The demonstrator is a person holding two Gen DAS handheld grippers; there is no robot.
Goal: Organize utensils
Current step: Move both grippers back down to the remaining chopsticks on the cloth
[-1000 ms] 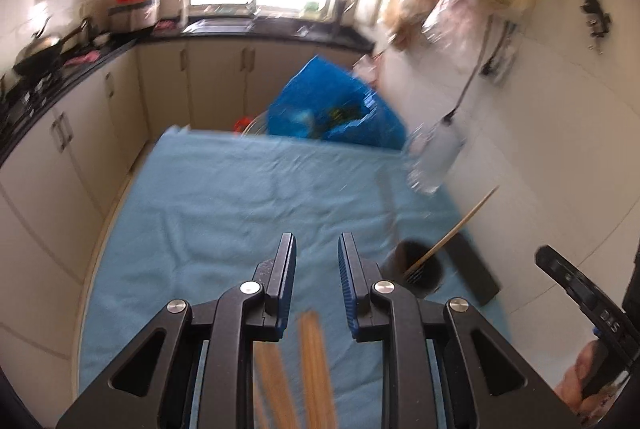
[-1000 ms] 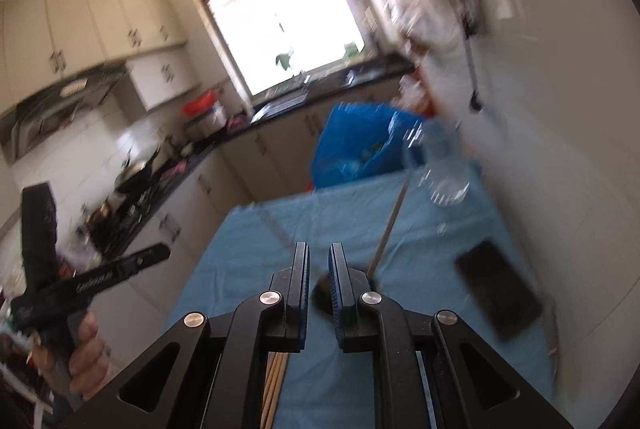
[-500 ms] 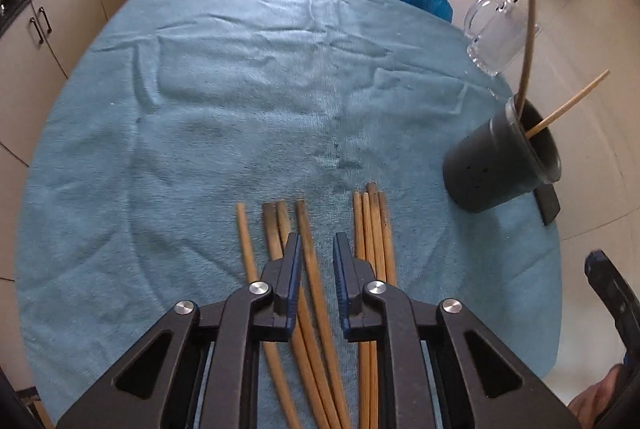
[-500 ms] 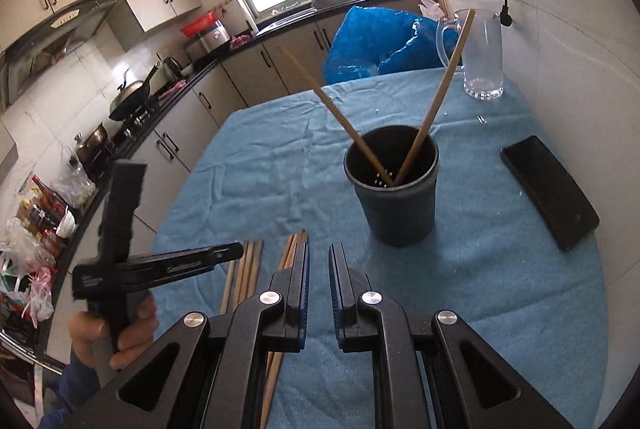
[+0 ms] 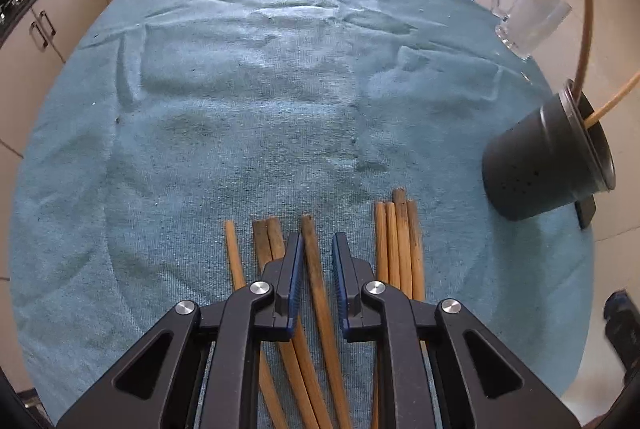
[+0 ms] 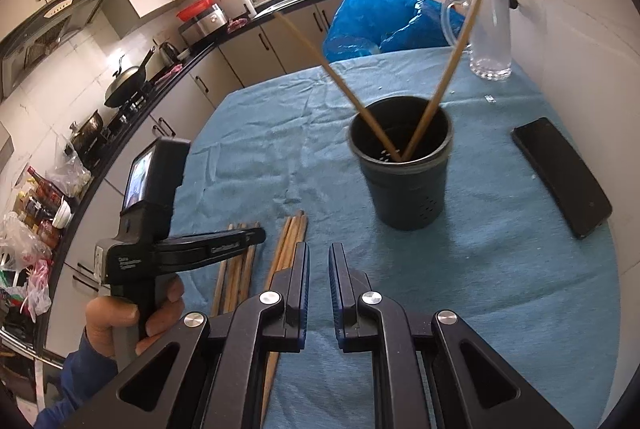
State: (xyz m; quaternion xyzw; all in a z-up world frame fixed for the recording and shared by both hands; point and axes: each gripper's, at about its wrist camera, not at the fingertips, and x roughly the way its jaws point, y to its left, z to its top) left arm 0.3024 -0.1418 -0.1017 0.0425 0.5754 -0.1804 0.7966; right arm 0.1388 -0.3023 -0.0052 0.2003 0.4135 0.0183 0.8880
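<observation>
- Left wrist view: left gripper (image 5: 316,249) straddles one brown wooden chopstick (image 5: 314,261) lying on the blue cloth (image 5: 240,89), jaws closing, pads not visibly pressing.
- Right wrist view alone shows a black flat phone (image 6: 562,175); right gripper (image 6: 319,261) is clenched, empty, near the dark cylindrical holder (image 6: 404,181).

Loose wooden chopsticks (image 5: 316,269) lying flat and roughly parallel on blue cloth; two more (image 6: 440,85) leaning crossed inside upright dark holder (image 6: 404,185).
</observation>
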